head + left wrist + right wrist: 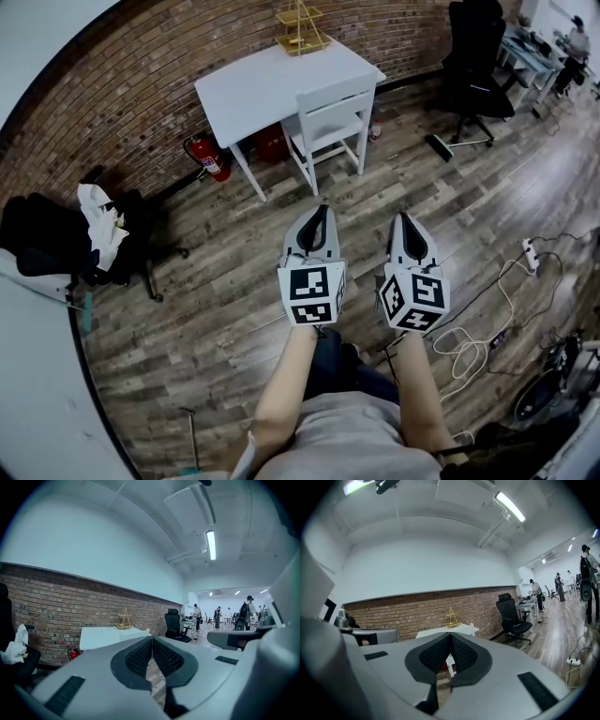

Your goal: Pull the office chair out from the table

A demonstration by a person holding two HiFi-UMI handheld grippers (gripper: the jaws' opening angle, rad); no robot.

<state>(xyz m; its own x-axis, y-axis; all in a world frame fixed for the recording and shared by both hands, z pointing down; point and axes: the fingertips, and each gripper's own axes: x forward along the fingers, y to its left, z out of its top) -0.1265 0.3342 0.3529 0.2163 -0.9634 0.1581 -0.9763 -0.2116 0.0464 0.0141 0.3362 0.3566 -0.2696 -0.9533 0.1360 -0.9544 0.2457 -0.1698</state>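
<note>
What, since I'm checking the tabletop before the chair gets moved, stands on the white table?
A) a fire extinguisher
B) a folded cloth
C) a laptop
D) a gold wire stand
D: a gold wire stand sits at the far edge of the white table; the fire extinguisher is down on the floor.

The worktop [281, 80] and the chair [330, 122] at it are painted white, with a gold wire stand [300, 28] on the worktop and a red fire extinguisher [208, 156] beside it against the red-brown brick wall [122, 103]. An office chair [473, 66] right of the worktop is coloured black. The left gripper [322, 210] and right gripper [404, 217] are shelled in pale grey, with black fingers [138, 658] and black-and-white square markers.
</note>
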